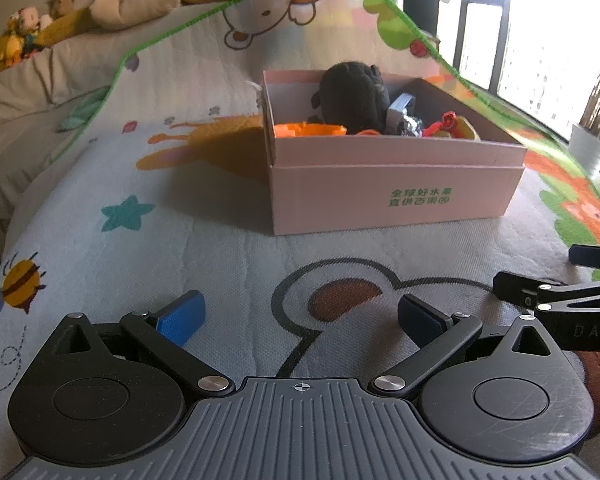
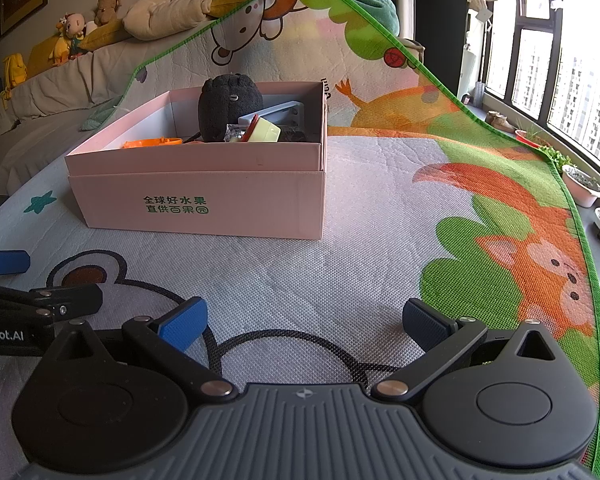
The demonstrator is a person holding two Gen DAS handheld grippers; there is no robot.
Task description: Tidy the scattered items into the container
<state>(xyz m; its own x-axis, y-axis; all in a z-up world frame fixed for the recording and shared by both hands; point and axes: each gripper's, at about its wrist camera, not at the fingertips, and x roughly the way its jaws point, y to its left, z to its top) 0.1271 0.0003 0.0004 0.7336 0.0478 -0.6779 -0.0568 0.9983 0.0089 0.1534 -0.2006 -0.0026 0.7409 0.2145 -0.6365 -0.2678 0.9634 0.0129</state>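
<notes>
A pink cardboard box (image 1: 396,188) with green print stands on the cartoon play mat; it also shows in the right wrist view (image 2: 204,200). Inside it are a black plush toy (image 1: 354,94) (image 2: 228,104), an orange plastic piece (image 1: 312,130) (image 2: 152,143), a grey item (image 1: 400,106) (image 2: 278,114), a red and yellow toy (image 1: 452,124) (image 2: 262,132) and a shiny wrapper (image 2: 236,134). My left gripper (image 1: 300,316) is open and empty, low over the mat in front of the box. My right gripper (image 2: 304,320) is open and empty, beside it to the right.
The play mat (image 2: 380,208) covers the floor, its far edge curled up. A sofa (image 2: 60,80) with cushions and plush toys runs along the back left. Windows and plant pots (image 2: 584,188) are at the right. The right gripper's fingers (image 1: 556,296) show at the left view's right edge.
</notes>
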